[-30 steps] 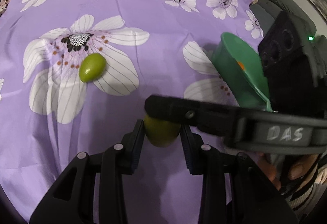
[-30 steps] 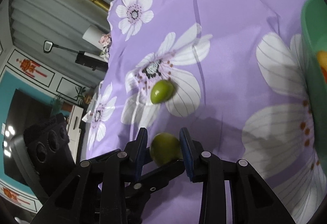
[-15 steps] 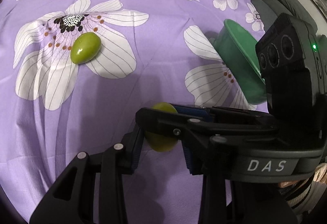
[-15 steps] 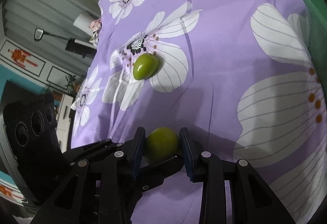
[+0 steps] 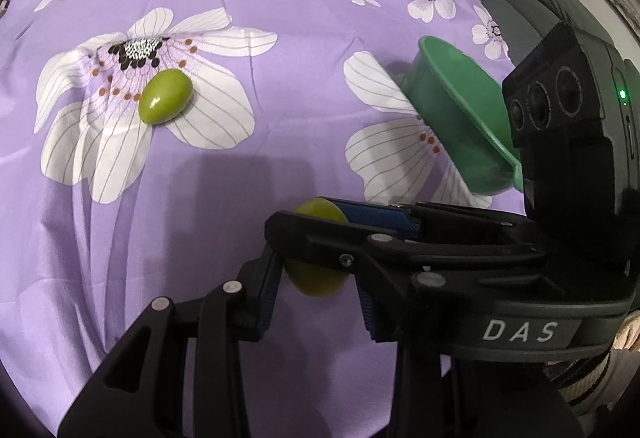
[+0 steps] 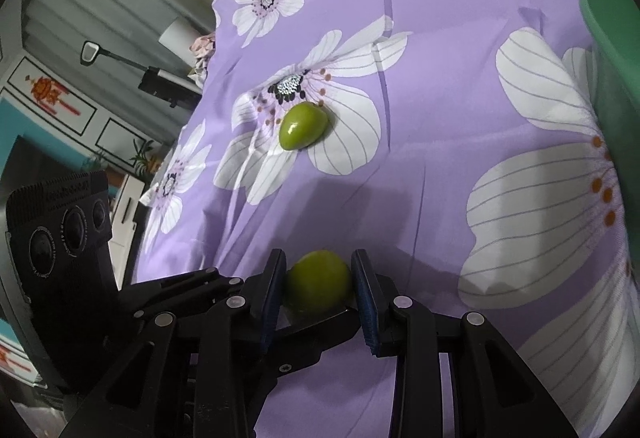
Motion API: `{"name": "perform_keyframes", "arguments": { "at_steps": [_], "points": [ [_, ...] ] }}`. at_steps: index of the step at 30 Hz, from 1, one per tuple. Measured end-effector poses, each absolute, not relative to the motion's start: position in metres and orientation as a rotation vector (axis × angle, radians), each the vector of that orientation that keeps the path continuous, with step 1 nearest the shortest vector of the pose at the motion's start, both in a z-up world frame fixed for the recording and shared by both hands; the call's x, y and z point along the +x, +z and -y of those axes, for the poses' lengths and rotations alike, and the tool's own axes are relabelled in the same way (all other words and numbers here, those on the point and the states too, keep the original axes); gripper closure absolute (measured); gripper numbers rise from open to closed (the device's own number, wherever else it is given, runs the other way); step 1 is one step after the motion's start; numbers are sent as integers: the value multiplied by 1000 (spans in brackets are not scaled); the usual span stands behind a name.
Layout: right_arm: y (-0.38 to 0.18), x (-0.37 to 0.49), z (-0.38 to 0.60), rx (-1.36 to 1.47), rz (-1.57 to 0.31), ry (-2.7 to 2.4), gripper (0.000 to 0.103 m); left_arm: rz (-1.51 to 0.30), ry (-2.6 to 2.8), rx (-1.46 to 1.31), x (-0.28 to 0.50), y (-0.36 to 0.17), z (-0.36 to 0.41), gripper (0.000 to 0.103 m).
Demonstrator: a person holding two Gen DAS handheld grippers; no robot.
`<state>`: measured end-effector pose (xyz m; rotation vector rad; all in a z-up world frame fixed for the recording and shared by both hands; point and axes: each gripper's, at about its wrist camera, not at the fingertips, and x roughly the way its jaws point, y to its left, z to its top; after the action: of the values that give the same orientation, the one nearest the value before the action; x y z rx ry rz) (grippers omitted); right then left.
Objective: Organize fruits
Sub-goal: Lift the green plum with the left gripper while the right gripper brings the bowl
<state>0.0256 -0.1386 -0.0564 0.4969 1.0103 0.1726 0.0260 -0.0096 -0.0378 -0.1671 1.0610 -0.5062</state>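
**Two grippers, one green fruit**

I hold a small round yellow-green fruit [image 6: 318, 284] between both of my tools. My right gripper [image 6: 319, 288] has its blue pads pressed on the fruit's two sides. My left gripper [image 5: 316, 278] has the same fruit between its pads too. The right tool crosses in front there, so I can't quite see if the far pad touches, but it looks clamped.

The fruit is just above the purple cloth with big white flowers [image 5: 200, 218].

A second shiny green oval fruit [image 5: 165, 101] lies on a white petal, well apart from my fingers.

A green plastic bowl [image 5: 460, 110] sits on the cloth to the right. The right tool hides part of it.
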Motion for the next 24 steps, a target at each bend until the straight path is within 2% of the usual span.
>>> {"name": "perform_keyframes", "arguments": {
  "at_steps": [24],
  "points": [
    [-14,-6,161,516,-845,161,68,-964,-531,-44,20,8,48,69]
  ]
}}
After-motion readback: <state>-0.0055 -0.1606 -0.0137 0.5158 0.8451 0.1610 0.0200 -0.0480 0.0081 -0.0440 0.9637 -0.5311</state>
